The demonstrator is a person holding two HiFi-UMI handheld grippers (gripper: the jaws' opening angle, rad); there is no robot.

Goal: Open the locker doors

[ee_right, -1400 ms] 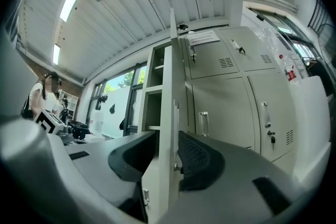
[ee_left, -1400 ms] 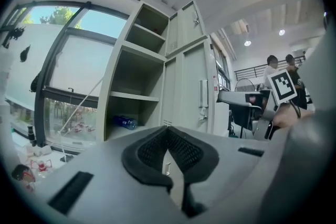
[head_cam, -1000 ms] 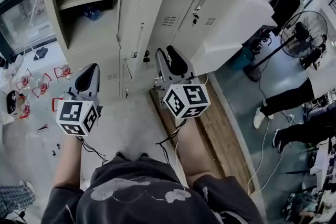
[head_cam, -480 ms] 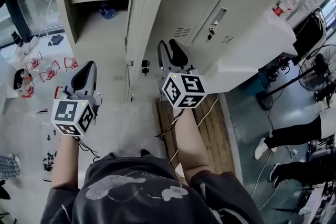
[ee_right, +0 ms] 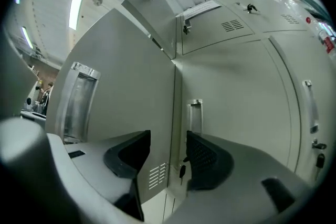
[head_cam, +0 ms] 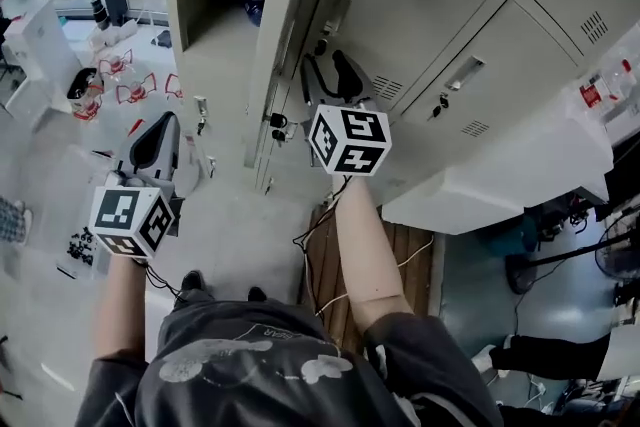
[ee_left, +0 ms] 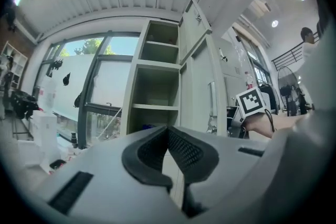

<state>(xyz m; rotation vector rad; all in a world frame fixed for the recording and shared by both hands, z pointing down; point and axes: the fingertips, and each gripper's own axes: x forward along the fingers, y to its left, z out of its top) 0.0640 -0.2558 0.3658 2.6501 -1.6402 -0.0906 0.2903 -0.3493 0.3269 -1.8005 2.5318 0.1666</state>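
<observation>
The right gripper (ee_right: 168, 139), its jaws opening with nothing between them, faces the upright slim metal handle (ee_right: 195, 114) of the closed pale grey locker door (ee_right: 241, 128) straight ahead, while the left gripper (ee_left: 168, 136), farther off, has its jaws pressed together.

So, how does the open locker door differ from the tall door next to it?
The open door stands swung out, exposing the shelves; the neighbouring door lies shut, flush with its frame. The open door is seen at a slant, its handle off to the side; the neighbouring door faces forward, its handle straight ahead. Both are tall, pale grey, with a vertical handle.
</observation>
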